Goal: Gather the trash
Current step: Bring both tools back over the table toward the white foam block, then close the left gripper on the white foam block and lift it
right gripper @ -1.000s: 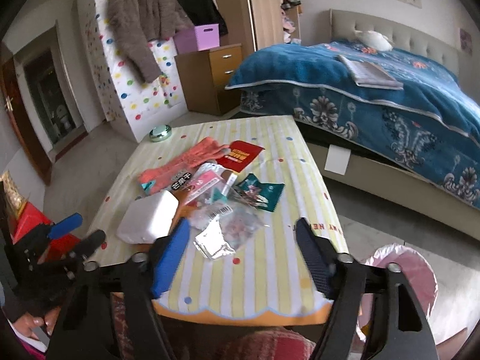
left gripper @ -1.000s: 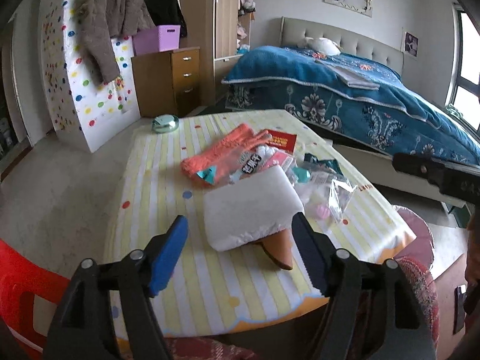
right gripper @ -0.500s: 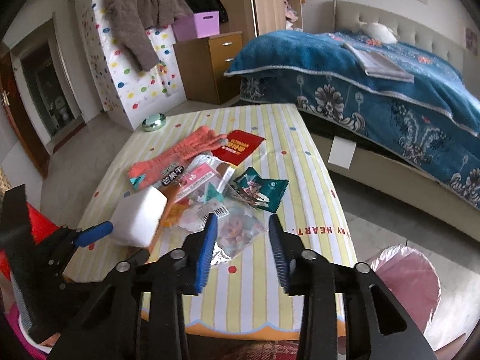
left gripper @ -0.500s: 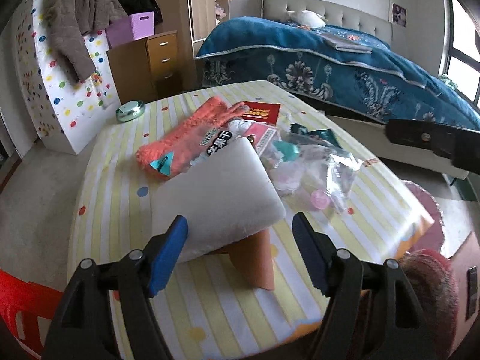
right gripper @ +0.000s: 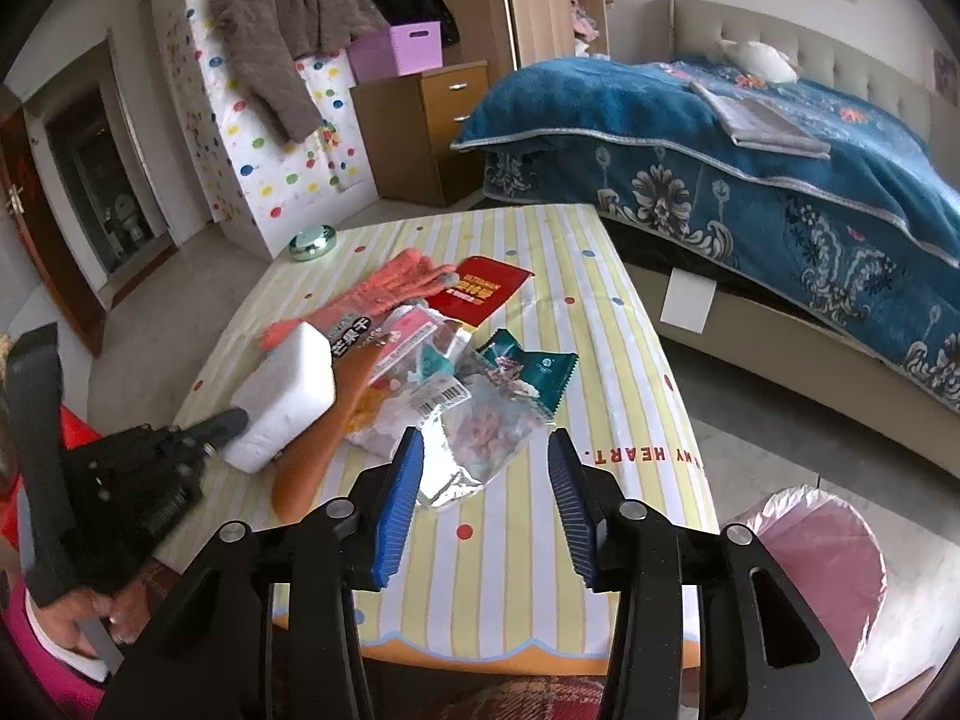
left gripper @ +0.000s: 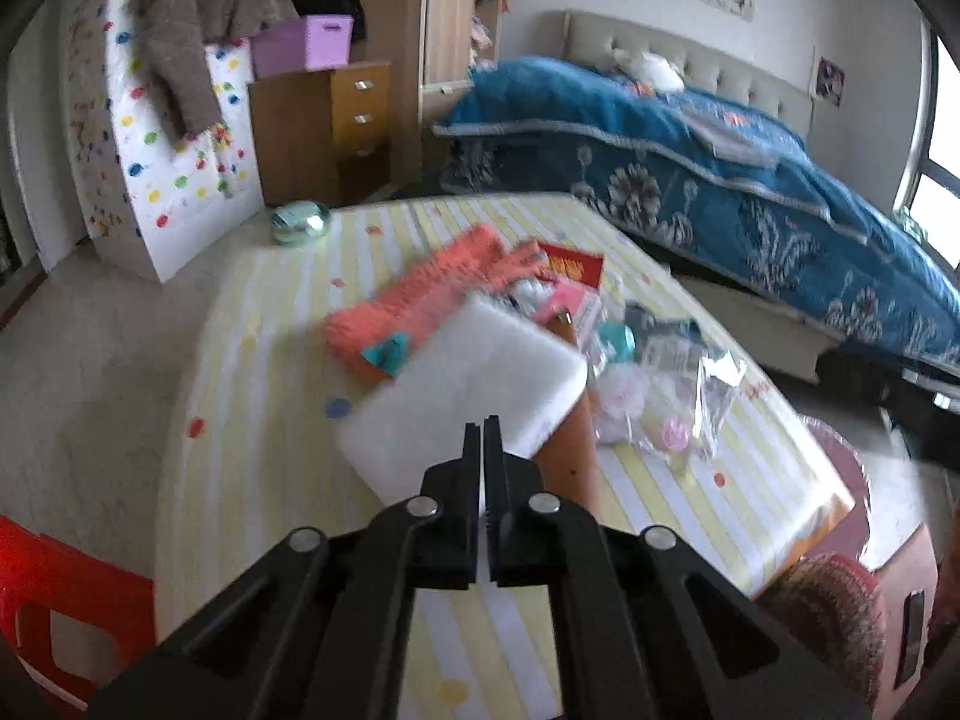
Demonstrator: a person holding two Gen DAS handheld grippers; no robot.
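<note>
Left wrist view: the left gripper (left gripper: pixel 483 420) has its fingers pressed together at the near edge of the white foam block (left gripper: pixel 468 396), though a grip cannot be confirmed. The block lies mid-tabletop (left gripper: pixel 252 324), touching the orange glove (left gripper: pixel 420 300).

Right wrist view: the right gripper (right gripper: pixel 486 468) hangs with fingers moderately apart above the foil wrapper (right gripper: pixel 447 480) near the tabletop's front edge. The pink-lined bin (right gripper: pixel 822 546) stands beside the front right corner.

White block (right gripper: pixel 287 391): matt, foam-like, fine-grained. Coral gloves (right gripper: pixel 384 294): fuzzy knit cloth; clear wrappers (right gripper: pixel 486 426): glossy crinkled plastic with a foil edge. Table (right gripper: pixel 636 396) cover smooth, striped; gripper fingers (right gripper: pixel 396 495) matt black plastic, ribbed blue pads.
</note>
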